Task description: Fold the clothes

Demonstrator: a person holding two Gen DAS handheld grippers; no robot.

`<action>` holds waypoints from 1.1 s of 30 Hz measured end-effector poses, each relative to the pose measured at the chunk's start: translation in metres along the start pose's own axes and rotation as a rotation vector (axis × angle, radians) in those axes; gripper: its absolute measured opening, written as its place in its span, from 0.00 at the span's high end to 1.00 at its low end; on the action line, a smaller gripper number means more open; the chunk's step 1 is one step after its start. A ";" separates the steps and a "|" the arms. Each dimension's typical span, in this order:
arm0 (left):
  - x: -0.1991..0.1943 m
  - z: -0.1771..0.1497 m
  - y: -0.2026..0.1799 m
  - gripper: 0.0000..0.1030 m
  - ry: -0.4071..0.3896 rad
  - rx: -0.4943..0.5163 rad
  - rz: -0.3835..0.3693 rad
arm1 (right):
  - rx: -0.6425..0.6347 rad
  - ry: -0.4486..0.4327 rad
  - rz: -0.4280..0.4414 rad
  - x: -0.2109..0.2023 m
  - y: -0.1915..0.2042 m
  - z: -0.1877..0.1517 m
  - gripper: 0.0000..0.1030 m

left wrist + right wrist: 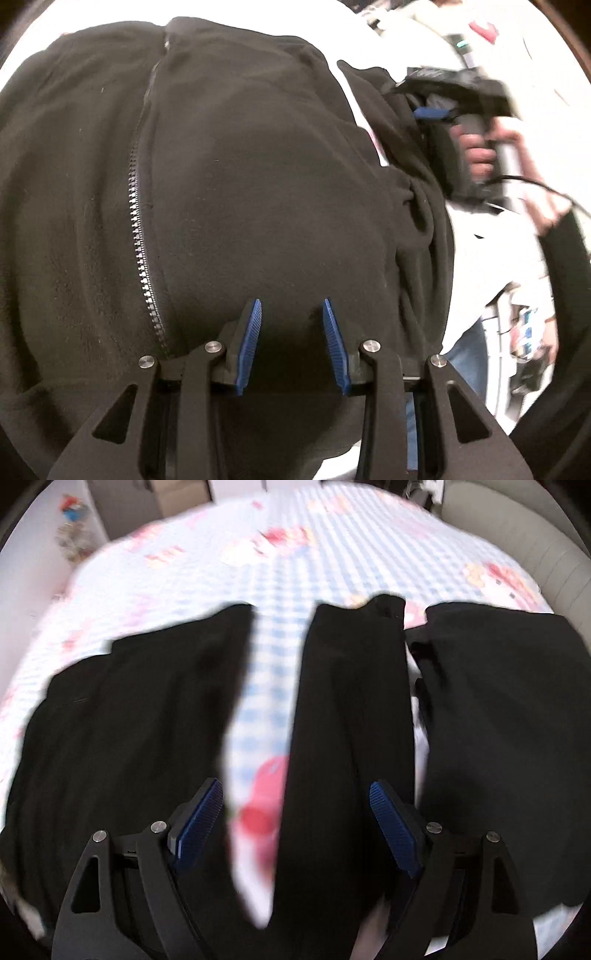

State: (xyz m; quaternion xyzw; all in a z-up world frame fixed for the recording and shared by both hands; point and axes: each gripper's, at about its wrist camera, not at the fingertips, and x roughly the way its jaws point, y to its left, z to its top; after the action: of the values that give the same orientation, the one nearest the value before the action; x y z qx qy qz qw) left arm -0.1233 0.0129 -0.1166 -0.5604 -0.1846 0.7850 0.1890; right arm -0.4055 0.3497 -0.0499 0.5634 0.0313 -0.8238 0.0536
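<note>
A black fleece jacket (240,166) with a silver zipper (138,221) lies spread on the bed and fills the left wrist view. My left gripper (291,301) hovers just over its front panel, blue pads apart, with only flat fleece beneath the gap. In the right wrist view, which is blurred, the jacket's body (129,720) lies left. A black sleeve (351,720) runs up the middle and more black cloth (498,720) lies right. My right gripper (295,786) stands wide open above the sleeve and grips nothing. A hand (480,147) holds that gripper (428,110) beside the jacket's bunched right edge.
The bed carries a blue-and-white checked sheet (295,554) with pink and red prints. A padded beige headboard (517,554) curves along the far right. A wall with a small toy (72,509) stands at the far left. The person's jeans (469,354) show beside the bed edge.
</note>
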 end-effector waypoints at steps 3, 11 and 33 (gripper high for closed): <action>-0.010 0.003 0.014 0.64 0.002 -0.027 -0.034 | -0.015 0.095 -0.073 0.050 0.002 0.011 0.16; -0.033 0.006 0.020 0.62 -0.052 -0.020 -0.041 | -0.030 -0.042 -0.017 0.020 -0.005 -0.015 0.92; -0.130 -0.051 0.133 0.59 -0.341 -0.287 0.020 | -0.329 -0.051 0.631 -0.106 0.152 -0.214 0.70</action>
State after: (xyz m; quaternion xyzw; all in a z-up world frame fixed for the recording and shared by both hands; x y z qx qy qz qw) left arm -0.0472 -0.1626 -0.0933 -0.4425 -0.3179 0.8359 0.0655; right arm -0.1510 0.2287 -0.0279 0.5085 -0.0136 -0.7644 0.3961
